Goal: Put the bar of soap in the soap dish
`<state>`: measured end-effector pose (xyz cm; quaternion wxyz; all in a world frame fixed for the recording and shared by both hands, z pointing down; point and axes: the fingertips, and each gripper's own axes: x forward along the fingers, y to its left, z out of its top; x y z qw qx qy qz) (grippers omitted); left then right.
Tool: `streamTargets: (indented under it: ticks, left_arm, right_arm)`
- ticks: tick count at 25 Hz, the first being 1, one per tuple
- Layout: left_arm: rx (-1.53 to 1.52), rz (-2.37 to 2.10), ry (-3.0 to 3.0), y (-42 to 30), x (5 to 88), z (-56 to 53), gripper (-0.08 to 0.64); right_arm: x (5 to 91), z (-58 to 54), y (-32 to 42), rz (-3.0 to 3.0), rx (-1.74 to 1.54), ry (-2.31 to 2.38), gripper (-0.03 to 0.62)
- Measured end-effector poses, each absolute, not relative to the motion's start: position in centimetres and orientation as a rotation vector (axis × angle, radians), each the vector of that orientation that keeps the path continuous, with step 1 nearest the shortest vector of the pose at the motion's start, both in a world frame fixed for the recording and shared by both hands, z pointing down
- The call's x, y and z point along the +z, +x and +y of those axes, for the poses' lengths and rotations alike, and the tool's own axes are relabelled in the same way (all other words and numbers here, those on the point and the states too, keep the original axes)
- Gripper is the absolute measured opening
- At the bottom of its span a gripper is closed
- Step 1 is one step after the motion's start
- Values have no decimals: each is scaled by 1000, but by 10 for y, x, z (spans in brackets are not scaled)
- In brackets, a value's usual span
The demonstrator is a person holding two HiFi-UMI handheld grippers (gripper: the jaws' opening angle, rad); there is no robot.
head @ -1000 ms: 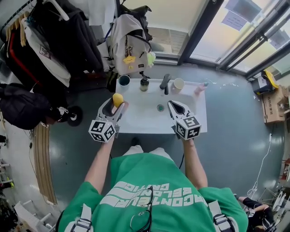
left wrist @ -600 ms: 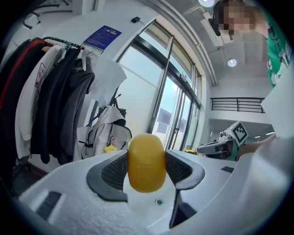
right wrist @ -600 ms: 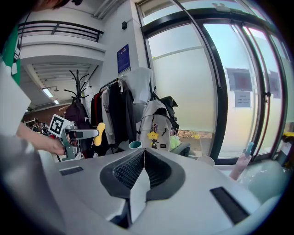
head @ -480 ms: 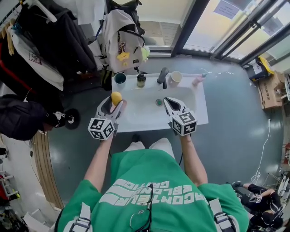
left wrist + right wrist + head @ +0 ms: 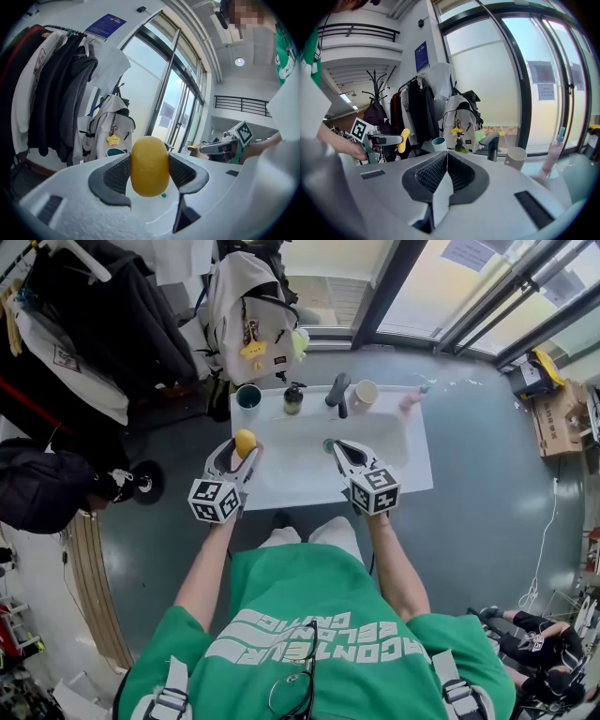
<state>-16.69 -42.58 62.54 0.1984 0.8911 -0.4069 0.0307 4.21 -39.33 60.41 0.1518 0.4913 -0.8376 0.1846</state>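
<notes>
An oval yellow bar of soap [image 5: 245, 442] is clamped between the jaws of my left gripper [image 5: 242, 448], above the left part of the white sink [image 5: 300, 486]. In the left gripper view the soap [image 5: 149, 165] stands upright between the two black pads, and my left gripper [image 5: 149, 168] is shut on it. My right gripper [image 5: 336, 447] hovers over the middle of the basin, near the drain. Its jaws meet with nothing between them, as the right gripper view shows [image 5: 446, 157]. That view also shows the soap [image 5: 404, 139] off to the left. I cannot make out a soap dish.
Along the sink's back edge stand a teal cup [image 5: 250, 397], a green pump bottle [image 5: 293, 399], a black faucet [image 5: 337, 395], a beige cup [image 5: 364, 395] and a pink bottle [image 5: 410, 401]. A backpack [image 5: 246, 320] and dark coats [image 5: 112, 324] hang behind the sink.
My right gripper has moved left, towards the drain in the middle of the basin. My left gripper still holds the soap in about the same spot.
</notes>
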Motion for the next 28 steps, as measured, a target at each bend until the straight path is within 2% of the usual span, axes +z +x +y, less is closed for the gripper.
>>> streamTargets:
  ticks: [14,28]
  left_arm:
    - [294,-1063,2438,-177,697,-431,252]
    - [458,-999,2389,-183,751,-432,252]
  right_arm:
    - [663,-409,18,-2374,775,1415,15]
    - [692,-407,6,-2296,849,1408,15]
